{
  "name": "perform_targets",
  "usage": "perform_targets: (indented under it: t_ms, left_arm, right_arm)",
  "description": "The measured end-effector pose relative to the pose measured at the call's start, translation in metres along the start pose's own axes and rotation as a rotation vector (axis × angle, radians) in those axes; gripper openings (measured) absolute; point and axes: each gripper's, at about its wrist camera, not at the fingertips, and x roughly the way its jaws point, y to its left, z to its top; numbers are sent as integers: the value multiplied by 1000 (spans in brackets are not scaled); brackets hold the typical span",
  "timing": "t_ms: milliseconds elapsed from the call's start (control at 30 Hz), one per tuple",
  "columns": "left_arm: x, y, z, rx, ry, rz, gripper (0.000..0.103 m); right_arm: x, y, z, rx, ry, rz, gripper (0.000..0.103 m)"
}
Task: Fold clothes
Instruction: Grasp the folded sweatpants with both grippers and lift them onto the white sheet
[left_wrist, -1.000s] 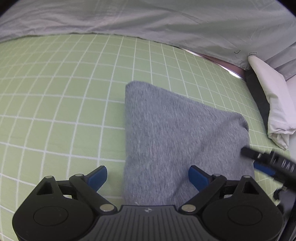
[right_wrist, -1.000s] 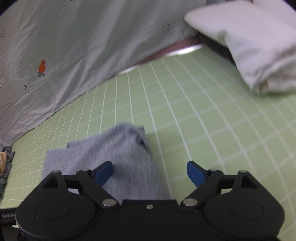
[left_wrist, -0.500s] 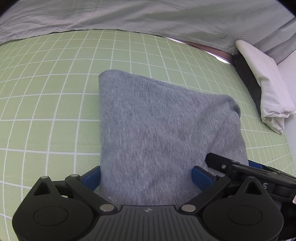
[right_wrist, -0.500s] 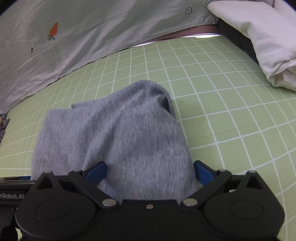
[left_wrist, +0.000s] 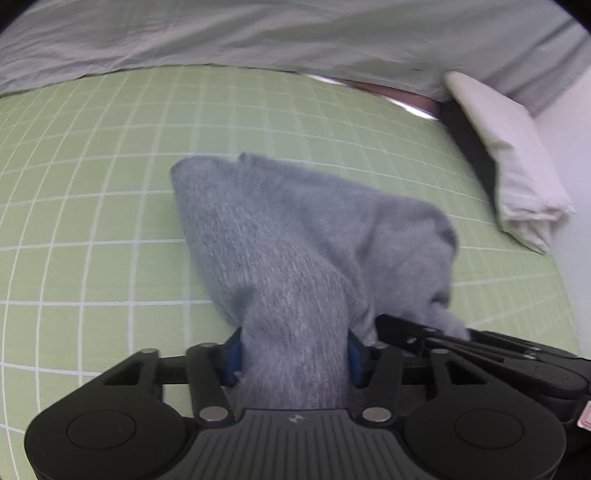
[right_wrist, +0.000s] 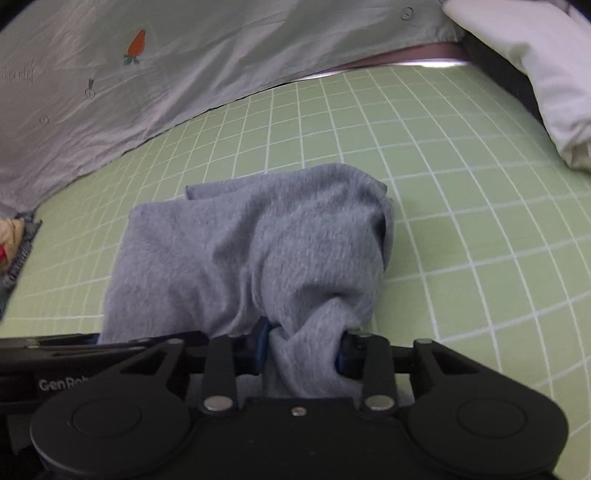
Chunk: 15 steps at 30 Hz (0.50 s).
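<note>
Right up close, the left gripper pinches a bunched edge of the grey garment between its blue pads, and the right gripper, just beside it, is clamped on the neighbouring edge the same way. From both claws the soft, fuzzy knit runs lengthwise away, rumpled and folded over, onto the green gridded mat. Farther off lie a wrinkled grey sheet and, to the right, a white pillow.
</note>
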Motion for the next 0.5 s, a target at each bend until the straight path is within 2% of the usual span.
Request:
perform_targets:
  t_ms: [233,367,500]
  left_arm:
    - [-26,-54,-17,41,-22,-109,40]
    - [-34,-103,-29,68,-55,-148,40]
    - [-42,-162,-32,87,-106,-157,40]
  right_arm:
    - [-45,-28,-15,147,-34,65,26]
    - [-82,-59,-17,140,-79,56,26]
    - [-117,-100,-6,114,-130,66,25]
